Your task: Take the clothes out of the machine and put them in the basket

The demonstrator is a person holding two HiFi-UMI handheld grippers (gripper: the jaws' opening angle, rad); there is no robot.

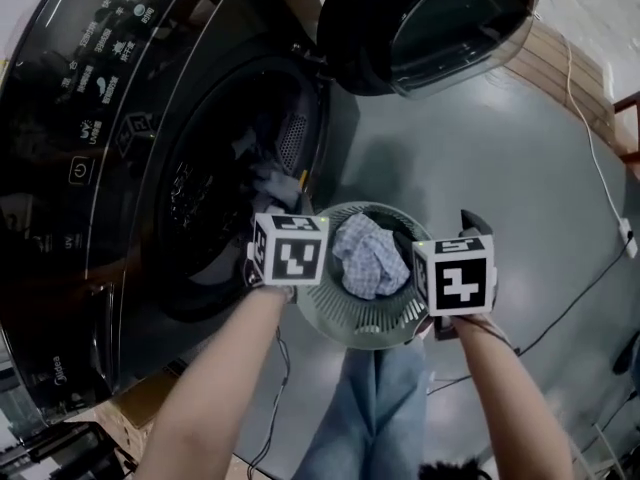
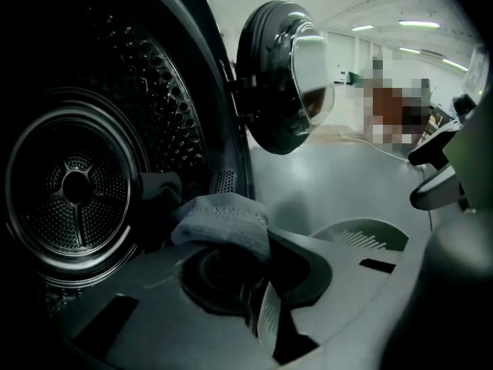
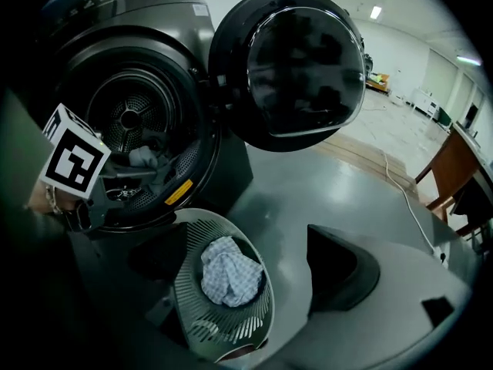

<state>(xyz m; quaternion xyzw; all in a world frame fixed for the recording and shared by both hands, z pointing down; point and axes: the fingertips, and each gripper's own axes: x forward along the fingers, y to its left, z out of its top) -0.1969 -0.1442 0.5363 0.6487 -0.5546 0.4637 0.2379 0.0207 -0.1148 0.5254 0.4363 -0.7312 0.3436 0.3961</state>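
The dark front-loading machine (image 1: 120, 148) stands at the left with its round door (image 1: 430, 23) swung open. At the drum mouth, my left gripper (image 1: 278, 208) is shut on a grey garment (image 2: 219, 220), which bunches just past the jaws (image 1: 272, 183). More dark clothes (image 3: 158, 168) lie inside the drum. A pale slatted basket (image 1: 345, 323) sits on the floor in front of the machine and holds a blue-white checked cloth (image 1: 370, 256). My right gripper (image 1: 450, 243) hovers open over the basket's right side with nothing between its fingers (image 3: 339, 272).
The grey floor (image 1: 500, 168) spreads to the right. A white cable (image 1: 600, 183) and a dark cable (image 1: 570, 308) run across it. Wooden flooring (image 1: 565, 73) lies behind the door. The person's legs (image 1: 370, 408) stand just below the basket.
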